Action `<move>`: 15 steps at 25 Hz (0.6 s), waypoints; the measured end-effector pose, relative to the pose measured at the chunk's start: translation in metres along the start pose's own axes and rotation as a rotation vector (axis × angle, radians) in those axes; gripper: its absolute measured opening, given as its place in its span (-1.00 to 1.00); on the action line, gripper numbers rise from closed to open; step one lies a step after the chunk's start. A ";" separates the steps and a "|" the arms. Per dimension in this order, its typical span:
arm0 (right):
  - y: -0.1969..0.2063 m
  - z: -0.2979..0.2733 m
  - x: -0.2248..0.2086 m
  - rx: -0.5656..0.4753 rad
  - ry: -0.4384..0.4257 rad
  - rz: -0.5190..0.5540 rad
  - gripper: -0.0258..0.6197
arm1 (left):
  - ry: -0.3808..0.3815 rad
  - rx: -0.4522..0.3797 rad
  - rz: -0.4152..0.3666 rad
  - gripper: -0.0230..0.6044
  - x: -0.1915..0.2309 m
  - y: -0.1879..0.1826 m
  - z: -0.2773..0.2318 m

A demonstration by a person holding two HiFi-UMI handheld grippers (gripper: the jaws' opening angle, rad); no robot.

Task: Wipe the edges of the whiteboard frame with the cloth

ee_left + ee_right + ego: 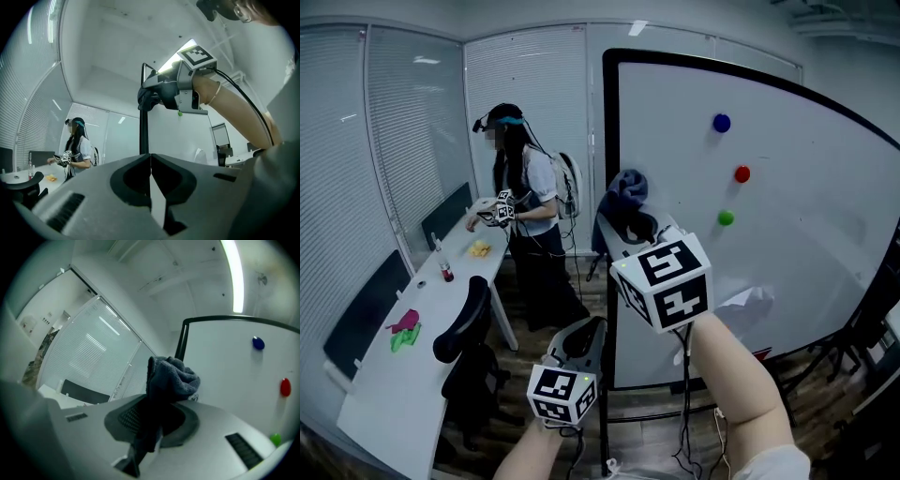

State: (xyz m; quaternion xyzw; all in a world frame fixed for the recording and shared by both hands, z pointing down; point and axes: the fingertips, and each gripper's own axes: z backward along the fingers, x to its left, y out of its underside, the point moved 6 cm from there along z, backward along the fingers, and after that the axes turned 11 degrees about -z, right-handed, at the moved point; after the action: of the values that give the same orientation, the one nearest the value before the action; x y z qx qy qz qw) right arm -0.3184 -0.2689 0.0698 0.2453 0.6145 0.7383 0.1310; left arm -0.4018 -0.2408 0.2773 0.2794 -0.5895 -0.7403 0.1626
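A dark grey cloth [171,375] is gripped by the right gripper [152,430]. Its fingers [213,427] are closed on the lower part of the cloth, and the bunched upper part stands out above them. In the head view the right gripper [635,223] is raised at chest height, and the cloth [627,187] is held at the black frame [607,131] along the left edge of the whiteboard [787,253]. Whether cloth and frame are touching cannot be made out.

The left gripper [150,161] is held lower and nearer the body. Its fingers [93,187] are pressed together with nothing between them. In the head view the left gripper [584,330] is seen below the right one, close to the lower part of the same frame edge.

Three round magnets are stuck on the board: a blue one [721,123], a red one [742,173] and a green one [726,217].

To the left, a long white bench [389,403] is set along the blinds, with a black chair [464,323] beside it. A second person [528,202] is standing at its far end.
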 end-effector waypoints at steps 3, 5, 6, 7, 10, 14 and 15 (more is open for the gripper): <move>-0.016 -0.003 -0.003 -0.003 -0.013 0.033 -0.71 | -0.024 0.015 -0.015 -0.87 -0.001 -0.006 0.002; -0.030 -0.005 -0.005 -0.013 -0.020 0.046 -0.71 | -0.043 0.010 -0.036 -0.87 -0.003 -0.015 0.002; -0.038 -0.006 -0.006 -0.019 -0.021 0.052 -0.71 | -0.048 0.004 -0.042 -0.87 -0.004 -0.019 0.001; -0.045 -0.007 -0.008 -0.026 -0.021 0.055 -0.71 | -0.049 0.000 -0.046 -0.87 -0.006 -0.024 -0.001; -0.066 -0.009 -0.013 -0.043 -0.022 0.050 -0.71 | -0.049 -0.001 -0.069 -0.87 -0.007 -0.037 -0.002; -0.092 -0.015 -0.018 -0.044 -0.030 0.048 -0.71 | -0.065 -0.004 -0.098 -0.87 0.000 -0.052 -0.004; -0.098 -0.017 -0.019 -0.041 -0.030 0.060 -0.71 | -0.068 -0.006 -0.106 -0.87 0.002 -0.055 -0.005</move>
State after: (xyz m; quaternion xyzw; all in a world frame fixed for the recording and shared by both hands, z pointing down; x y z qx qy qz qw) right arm -0.3219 -0.2718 -0.0315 0.2717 0.5894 0.7508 0.1229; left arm -0.3957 -0.2318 0.2235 0.2845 -0.5770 -0.7585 0.1039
